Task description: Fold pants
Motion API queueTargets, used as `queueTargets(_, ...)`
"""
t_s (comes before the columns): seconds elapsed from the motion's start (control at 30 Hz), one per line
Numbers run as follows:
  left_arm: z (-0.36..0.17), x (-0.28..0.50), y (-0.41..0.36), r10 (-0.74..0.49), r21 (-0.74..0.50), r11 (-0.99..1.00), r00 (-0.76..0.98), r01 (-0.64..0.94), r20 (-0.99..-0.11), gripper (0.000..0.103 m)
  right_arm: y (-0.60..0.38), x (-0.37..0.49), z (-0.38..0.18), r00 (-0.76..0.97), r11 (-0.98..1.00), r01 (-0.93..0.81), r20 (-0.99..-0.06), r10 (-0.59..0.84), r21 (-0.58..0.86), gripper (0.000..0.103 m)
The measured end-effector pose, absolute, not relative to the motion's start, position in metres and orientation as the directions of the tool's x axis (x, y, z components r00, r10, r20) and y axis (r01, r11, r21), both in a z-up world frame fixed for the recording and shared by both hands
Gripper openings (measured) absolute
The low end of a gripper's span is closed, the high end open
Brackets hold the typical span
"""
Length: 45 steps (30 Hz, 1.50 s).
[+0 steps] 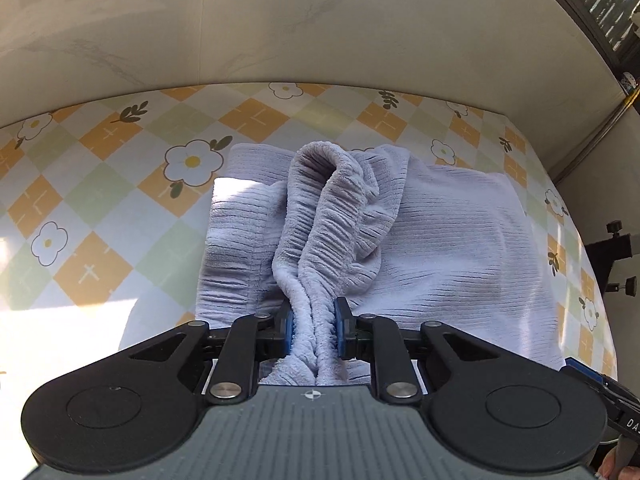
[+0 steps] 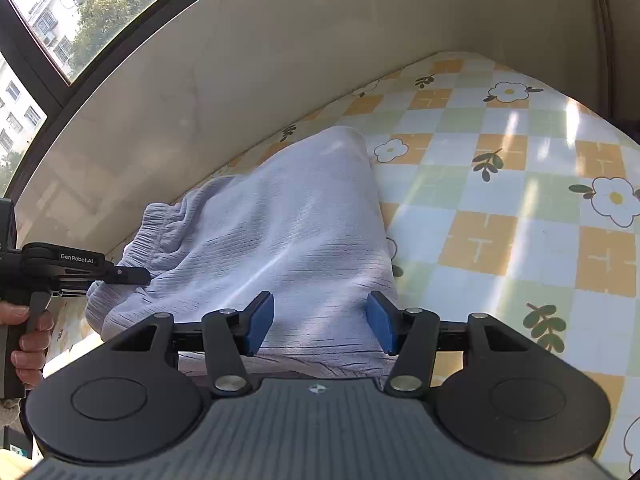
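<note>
Pale lilac ribbed pants [image 1: 460, 240] lie on a table with a flowered check cloth [image 1: 100, 200]. My left gripper [image 1: 313, 320] is shut on the bunched elastic waistband [image 1: 320, 208] and holds it raised over the rest of the cloth. In the right wrist view the pants [image 2: 280, 232] lie folded across the table. My right gripper [image 2: 320, 320] is open and empty, jaws wide apart just above the near part of the pants. The left gripper [image 2: 132, 276] shows at the left edge, held by a hand, at the gathered waistband [image 2: 156, 228].
A pale marbled wall [image 1: 280, 20] stands behind the table. A window with a dark frame [image 2: 60, 40] is at the left in the right wrist view. A black clamp stand [image 1: 616, 256] sits off the table's right edge. Bare cloth [image 2: 520, 200] lies right of the pants.
</note>
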State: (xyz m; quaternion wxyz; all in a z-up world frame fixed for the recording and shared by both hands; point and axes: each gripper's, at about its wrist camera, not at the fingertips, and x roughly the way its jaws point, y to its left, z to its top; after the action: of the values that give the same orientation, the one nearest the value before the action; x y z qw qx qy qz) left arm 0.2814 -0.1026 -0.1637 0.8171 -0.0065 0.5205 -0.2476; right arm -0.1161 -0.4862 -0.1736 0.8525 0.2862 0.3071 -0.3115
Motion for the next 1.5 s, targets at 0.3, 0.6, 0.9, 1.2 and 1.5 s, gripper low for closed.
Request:
queueTargets(0.3, -0.158, 0.260, -0.041, -0.493, -0.416, 0.869, 0.408, 0.267, -0.768, 0.018, -0.485, -0.108, -0.176, 0.568, 0.664, 0.712, -0.743, -0.355, 0.227, 0.056)
queueTargets(0.6, -0.185, 0.266, -0.038, -0.479, -0.425, 0.878, 0.380, 0.221, -0.791, 0.048, -0.485, -0.104, -0.186, 0.537, 0.672, 0.710, -0.779, -0.324, 0.210, 0.056)
queueTargets(0.9, -0.188, 0.290, -0.043, -0.346, -0.298, 0.938, 0.403, 0.180, -0.847, 0.084, -0.485, -0.107, -0.187, 0.546, 0.659, 0.716, -0.773, -0.321, 0.232, 0.057)
queueTargets(1.2, -0.153, 0.278, -0.064, -0.467, -0.286, 0.873, 0.509, 0.394, -0.723, 0.020, -0.484, -0.107, -0.187, 0.546, 0.658, 0.718, -0.771, -0.328, 0.228, 0.057)
queueTargets(1.5, -0.189, 0.299, -0.048, -0.471, -0.372, 0.880, 0.440, 0.295, -0.765, 0.040, -0.484, -0.107, -0.183, 0.552, 0.659, 0.714, -0.768, -0.323, 0.236, 0.057)
